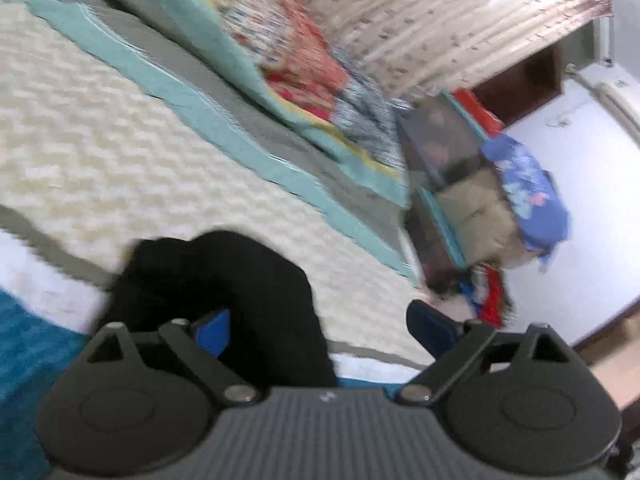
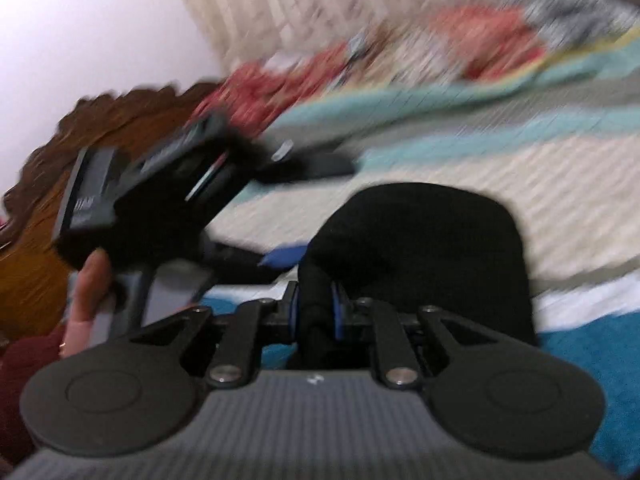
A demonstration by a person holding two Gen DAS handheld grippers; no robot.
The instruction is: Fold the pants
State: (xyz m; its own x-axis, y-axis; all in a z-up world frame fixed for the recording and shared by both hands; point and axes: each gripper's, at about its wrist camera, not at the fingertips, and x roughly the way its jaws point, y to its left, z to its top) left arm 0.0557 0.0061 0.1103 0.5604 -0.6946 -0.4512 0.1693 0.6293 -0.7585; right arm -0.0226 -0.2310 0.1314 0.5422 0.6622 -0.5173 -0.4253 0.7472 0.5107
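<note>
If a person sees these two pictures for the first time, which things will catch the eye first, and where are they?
First is the black pants, bunched low in the middle of both views on the cream textured bedspread. The right gripper has its jaws shut on a fold of them, while the left gripper stands open beside the cloth. Behind, a bright red patterned quilt lies along the bed's far edge, below a pale curtain.
</note>
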